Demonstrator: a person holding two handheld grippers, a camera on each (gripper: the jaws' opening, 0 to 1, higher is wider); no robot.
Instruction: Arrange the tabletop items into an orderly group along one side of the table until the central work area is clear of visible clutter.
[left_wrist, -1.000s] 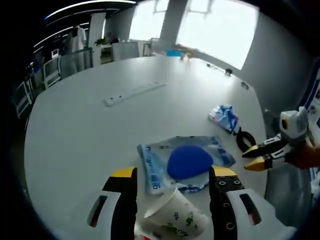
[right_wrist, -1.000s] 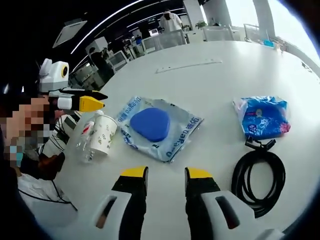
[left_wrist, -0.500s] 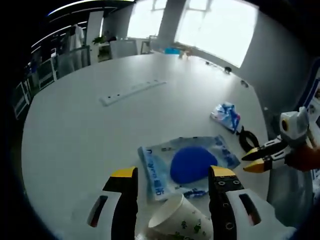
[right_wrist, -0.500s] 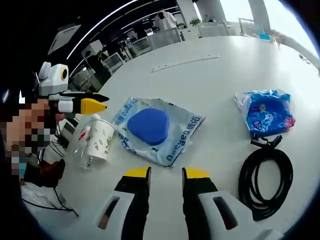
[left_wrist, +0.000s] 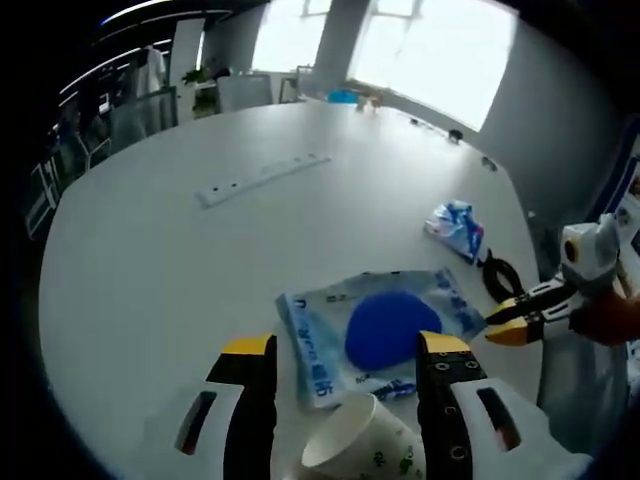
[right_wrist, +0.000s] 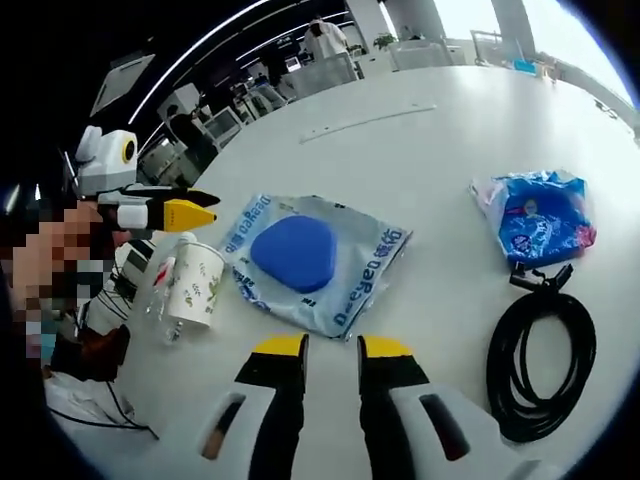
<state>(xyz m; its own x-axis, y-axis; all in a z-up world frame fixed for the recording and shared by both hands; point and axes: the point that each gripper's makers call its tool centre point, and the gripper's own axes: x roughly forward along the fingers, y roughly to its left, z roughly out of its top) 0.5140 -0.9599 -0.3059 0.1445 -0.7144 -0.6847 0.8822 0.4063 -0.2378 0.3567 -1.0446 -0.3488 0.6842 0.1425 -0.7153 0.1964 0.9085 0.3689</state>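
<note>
A white paper cup with green print (left_wrist: 358, 452) (right_wrist: 195, 285) lies on its side on the white table (left_wrist: 150, 270), next to a clear bottle (right_wrist: 163, 292). My left gripper (left_wrist: 347, 346) (right_wrist: 195, 206) is open and hovers just above the cup without touching it. Beyond the cup lies a blue pad in a clear printed bag (left_wrist: 388, 330) (right_wrist: 295, 254). My right gripper (right_wrist: 332, 347) (left_wrist: 503, 322) is open with a narrow gap and nothing in it, just short of the bag's near edge. A blue tissue pack (right_wrist: 540, 215) (left_wrist: 455, 226) and a coiled black cable (right_wrist: 540, 365) (left_wrist: 499, 280) lie to the right.
A long white power strip (left_wrist: 260, 180) (right_wrist: 370, 122) lies farther out on the table. A person's striped sleeve (right_wrist: 110, 290) is at the table edge by the cup. Chairs and desks stand beyond the far edge.
The cup has slid lower between my left jaws as that view pulled back. My right jaws have narrowed a little and edged closer to the bag.
</note>
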